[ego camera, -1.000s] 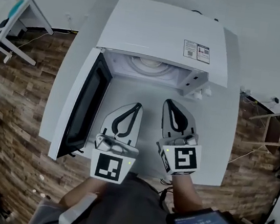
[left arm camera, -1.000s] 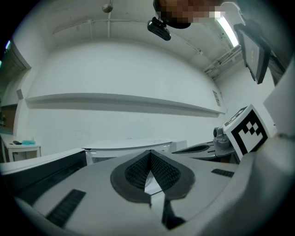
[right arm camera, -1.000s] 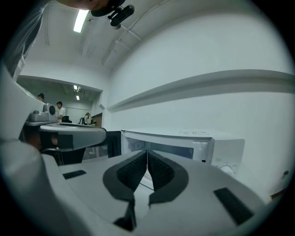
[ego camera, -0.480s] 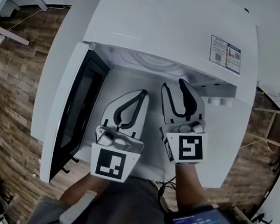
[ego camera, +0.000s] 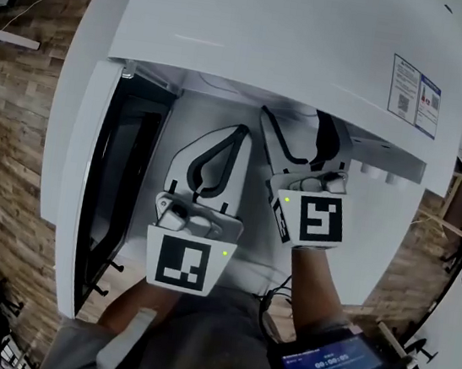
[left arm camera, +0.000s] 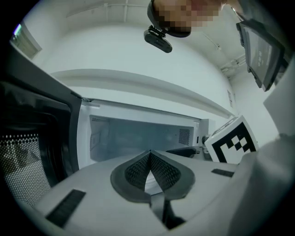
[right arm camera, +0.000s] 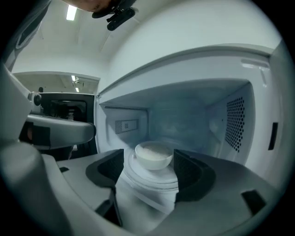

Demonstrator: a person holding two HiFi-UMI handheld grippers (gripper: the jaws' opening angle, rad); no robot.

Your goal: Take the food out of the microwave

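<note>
- A filled bowl [right arm camera: 153, 156] sits deep inside the microwave [ego camera: 278, 32], at 12 o'clock from the right hand-held gripper [right arm camera: 150, 175]
- That gripper's jaws are opening, clear of the bowl
- The left hand-held gripper [left arm camera: 150, 153], at its 9 o'clock, has its jaws together on nothing
- The door [ego camera: 115, 189] stands open at 9 o'clock

1. The left gripper [left arm camera: 150, 153] has its jaws closed tip to tip, with nothing between them.
2. Ahead, the microwave [left arm camera: 138, 133] stands open, its door [left arm camera: 32, 138] swung left.
3. A marker cube [left arm camera: 233, 144] sits at right.
4. The pale patch below the tips is perhaps the turntable.
</note>
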